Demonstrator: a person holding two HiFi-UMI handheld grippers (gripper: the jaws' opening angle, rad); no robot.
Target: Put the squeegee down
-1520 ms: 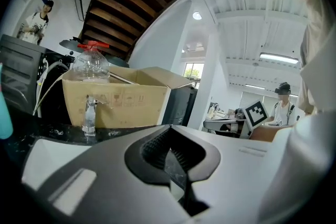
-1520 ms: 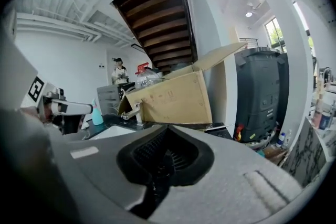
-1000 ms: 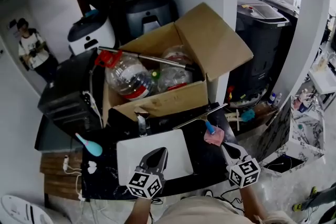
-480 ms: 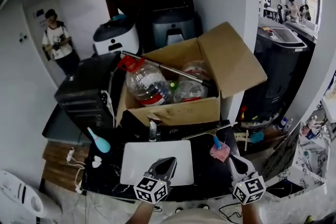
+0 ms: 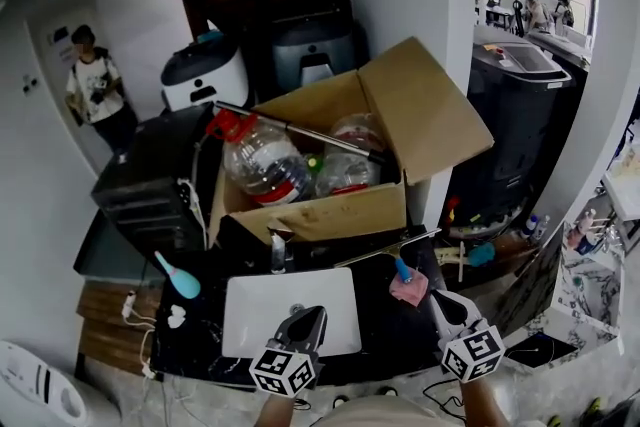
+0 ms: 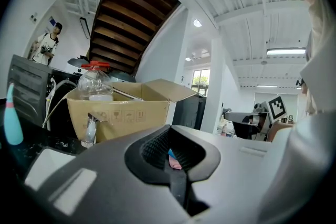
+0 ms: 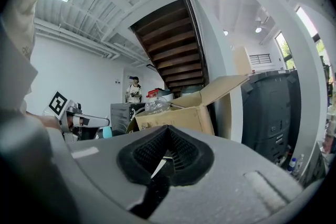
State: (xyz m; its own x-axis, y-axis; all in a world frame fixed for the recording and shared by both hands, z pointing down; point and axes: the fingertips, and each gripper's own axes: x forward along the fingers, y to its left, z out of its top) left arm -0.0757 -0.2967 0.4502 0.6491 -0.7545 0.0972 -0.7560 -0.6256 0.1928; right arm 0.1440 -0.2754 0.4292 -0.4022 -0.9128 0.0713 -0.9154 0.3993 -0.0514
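Your left gripper (image 5: 306,317) sits low centre over the white rectangular basin (image 5: 250,315), jaws pressed together on nothing. Your right gripper (image 5: 440,301), lower right, also has its jaws closed; the pale sliver in their gap is possibly just background. The blue-handled, metal-bladed squeegee (image 5: 399,267) lies on the black table (image 5: 390,327) just above the right gripper, its handle on a pink cloth (image 5: 410,289).

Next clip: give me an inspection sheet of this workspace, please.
Surface: black countertop with a white rectangular basin.
Job's things: blue-handled squeegee lies at the counter's back right, handle end at a pink cloth.
Clutter: turquoise brush at left; open cardboard box of clear plastic bottles behind.
Tools: left tool and right tool both shut, empty, at the counter's near edge.
Cables: white cable at the counter's left edge.
Surroundings: person standing far left.
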